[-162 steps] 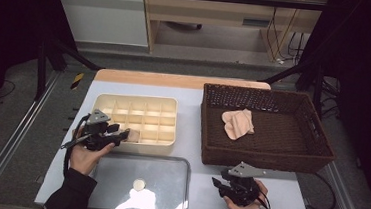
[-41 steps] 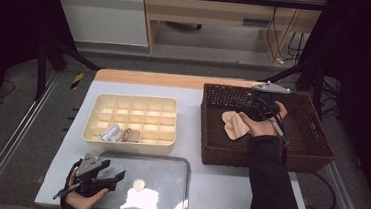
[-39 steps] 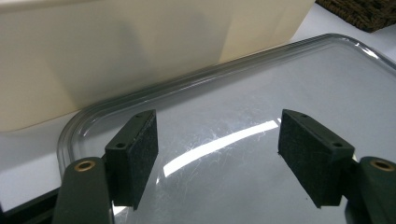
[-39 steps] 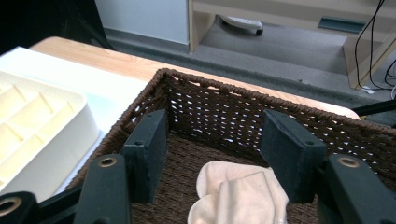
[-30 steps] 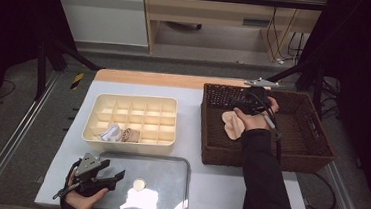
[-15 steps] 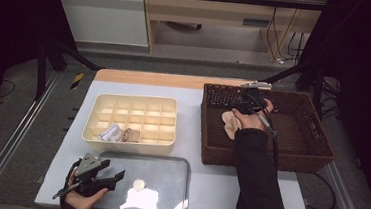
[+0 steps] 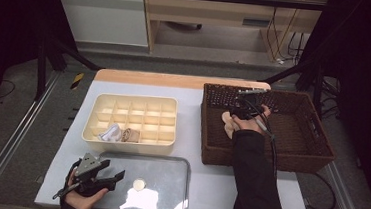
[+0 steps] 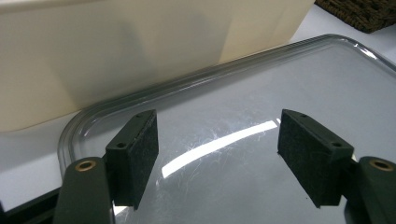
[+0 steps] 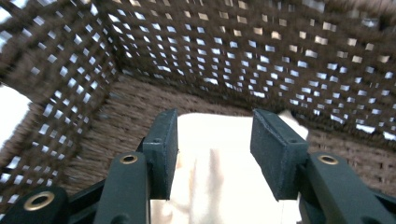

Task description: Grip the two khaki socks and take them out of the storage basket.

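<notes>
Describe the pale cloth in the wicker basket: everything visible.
The cloth is a soft, cream to peach fabric piece, crumpled with a lengthwise fold, lying on the floor of the dark brown woven basket near its left wall. In the high view only a bit of it shows beside the hand. The right tongs straddle it, jaws either side and partly closed; they have just been closing, with the cloth between them. Whether the pads press it yet cannot be told. Its far edge lies near the basket's back wall.

Rough woven wicker basket [image 7: 315, 145], soft cloth [image 9: 219, 186]
</notes>
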A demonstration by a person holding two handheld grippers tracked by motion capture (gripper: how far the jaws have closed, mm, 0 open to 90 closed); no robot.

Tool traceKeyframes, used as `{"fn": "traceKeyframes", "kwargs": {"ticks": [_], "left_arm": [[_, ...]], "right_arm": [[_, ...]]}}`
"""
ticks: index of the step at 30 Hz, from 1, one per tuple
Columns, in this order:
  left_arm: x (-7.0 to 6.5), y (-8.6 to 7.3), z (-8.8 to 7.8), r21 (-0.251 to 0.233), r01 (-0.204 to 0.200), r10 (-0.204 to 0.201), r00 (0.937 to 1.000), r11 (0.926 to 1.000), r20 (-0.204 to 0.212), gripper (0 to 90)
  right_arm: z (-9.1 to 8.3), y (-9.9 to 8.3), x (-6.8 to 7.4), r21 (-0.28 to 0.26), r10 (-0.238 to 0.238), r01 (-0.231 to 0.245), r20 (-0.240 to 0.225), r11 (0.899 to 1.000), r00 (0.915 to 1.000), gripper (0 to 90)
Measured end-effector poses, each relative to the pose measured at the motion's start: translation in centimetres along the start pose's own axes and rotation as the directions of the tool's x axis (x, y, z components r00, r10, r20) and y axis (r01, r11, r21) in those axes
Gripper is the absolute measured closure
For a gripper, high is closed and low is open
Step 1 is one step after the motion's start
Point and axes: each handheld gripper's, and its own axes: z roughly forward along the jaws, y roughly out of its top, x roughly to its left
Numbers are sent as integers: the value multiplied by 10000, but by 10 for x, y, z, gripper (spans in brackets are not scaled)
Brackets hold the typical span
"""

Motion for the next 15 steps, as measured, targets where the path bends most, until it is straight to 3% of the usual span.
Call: {"fn": "traceKeyframes", "kwargs": {"ticks": [9, 15], "left_arm": [[0, 0, 0, -1, -27, 27, 10000, 10000, -10, 284], [0, 0, 0, -19, -26, 26, 10000, 10000, 1, 284]], "right_arm": [[10, -6, -2, 596, 258, -267, 168, 9979, 9995, 493], [17, -9, -2, 1167, 166, -187, 195, 9930, 9997, 496]]}}
